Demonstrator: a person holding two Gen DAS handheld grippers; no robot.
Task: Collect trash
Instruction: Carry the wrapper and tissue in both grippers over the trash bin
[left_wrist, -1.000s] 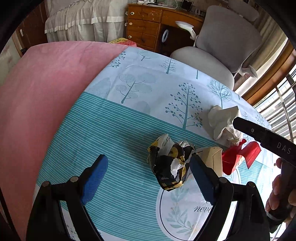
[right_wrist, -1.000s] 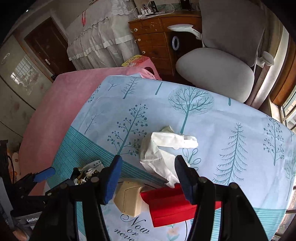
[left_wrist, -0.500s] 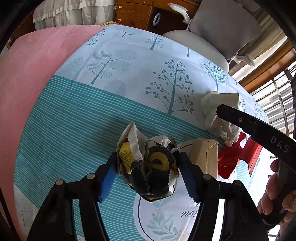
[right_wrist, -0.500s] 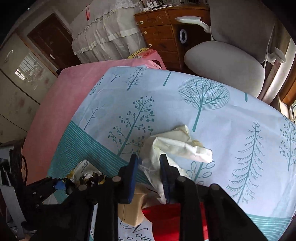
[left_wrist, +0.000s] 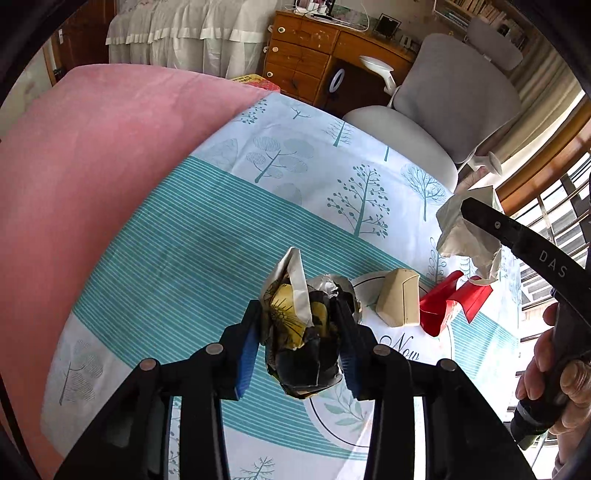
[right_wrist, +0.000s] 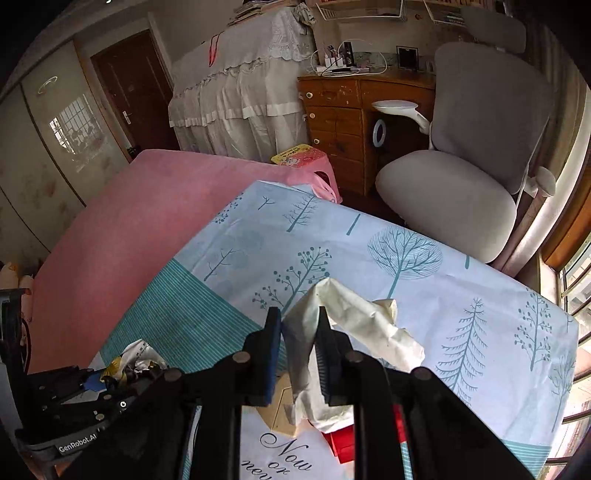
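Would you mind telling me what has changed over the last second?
Both grippers closed on trash and lifted it: the left gripper took the crumpled yellow-black wrapper, the right gripper the crumpled white paper. Both are closing further. The beige box and red carton stayed on the tablecloth.
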